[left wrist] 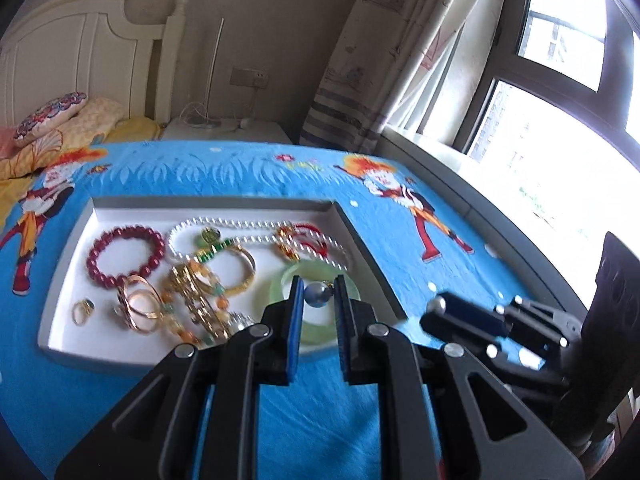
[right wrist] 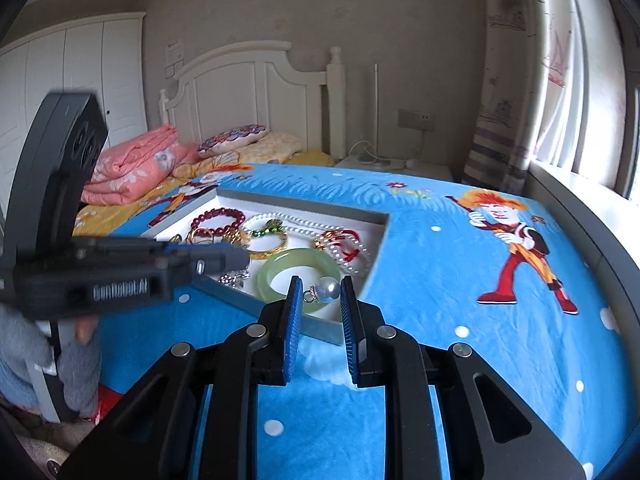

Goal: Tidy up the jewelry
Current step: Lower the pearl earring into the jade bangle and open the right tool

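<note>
1. Tool on the left point(left wrist: 318, 294): its blue pads are nearly closed on a pearl earring point(left wrist: 317, 295), pinched right at the fingertips above the tray.
2. Tool on the right point(right wrist: 320, 292): narrow gap too, clamping a second pearl earring point(right wrist: 328, 289) whose small metal loop hangs to one side.
3. Both pearls hover over the near corner of the white tray point(left wrist: 64, 280) – it sits on a blue cartoon blanket point(left wrist: 400, 248) on the bed.
4. Handling, as I judge it: each pearl is light, hard and round, so it can squirt from flat pads; a grip across the widest part is safest.
5. Below lies a green jade bangle point(right wrist: 280, 268) – stiff, brittle, best not knocked. The pearl necklace point(left wrist: 240, 226) is limp and tangles easily.
</note>
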### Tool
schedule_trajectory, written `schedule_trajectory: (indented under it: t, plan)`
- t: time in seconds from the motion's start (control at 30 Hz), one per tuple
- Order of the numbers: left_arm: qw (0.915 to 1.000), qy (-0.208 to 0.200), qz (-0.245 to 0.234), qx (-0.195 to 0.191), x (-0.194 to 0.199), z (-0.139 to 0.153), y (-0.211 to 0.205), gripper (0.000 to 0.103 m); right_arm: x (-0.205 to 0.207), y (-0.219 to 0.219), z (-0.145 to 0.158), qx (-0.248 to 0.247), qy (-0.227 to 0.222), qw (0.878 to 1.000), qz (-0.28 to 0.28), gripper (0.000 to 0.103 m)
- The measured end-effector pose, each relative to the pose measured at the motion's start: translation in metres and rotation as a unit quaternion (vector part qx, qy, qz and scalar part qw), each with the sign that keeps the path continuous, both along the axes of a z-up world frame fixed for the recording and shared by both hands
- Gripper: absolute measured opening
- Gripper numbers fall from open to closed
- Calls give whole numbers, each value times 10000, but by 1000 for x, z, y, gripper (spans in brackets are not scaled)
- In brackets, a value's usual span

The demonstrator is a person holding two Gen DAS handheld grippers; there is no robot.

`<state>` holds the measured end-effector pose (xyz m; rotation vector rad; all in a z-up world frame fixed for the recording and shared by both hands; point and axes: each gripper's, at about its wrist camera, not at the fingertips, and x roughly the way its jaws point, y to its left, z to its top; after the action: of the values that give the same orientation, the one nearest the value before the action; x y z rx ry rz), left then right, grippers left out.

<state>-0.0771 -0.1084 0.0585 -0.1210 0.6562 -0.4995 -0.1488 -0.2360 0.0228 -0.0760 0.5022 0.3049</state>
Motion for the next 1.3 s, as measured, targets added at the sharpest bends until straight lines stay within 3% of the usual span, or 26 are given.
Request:
schedule_trajectory:
  t: [0.37, 0.5, 0.77, 1.23, 1.3]
  plan:
    - [9996, -211, 112, -179, 16, 9, 11, 15, 14, 26, -7, -76, 126, 9997, 183, 19]
    - [9997, -187, -106, -78, 22, 5, 0, 15, 30, 30, -9, 31, 245, 9996, 99, 19]
    - [9982, 63, -540, 260, 37, 0, -21, 15, 50, 43, -16, -261, 556, 9981, 54, 19]
    - [9969, 103, -633, 450, 38, -7, -31, 15, 54, 39, -17, -154, 618, 9980, -28, 19]
    - [9972, 83, -593, 442, 39, -6, -30, 23, 55, 39, -17, -134, 635, 9979, -35, 19]
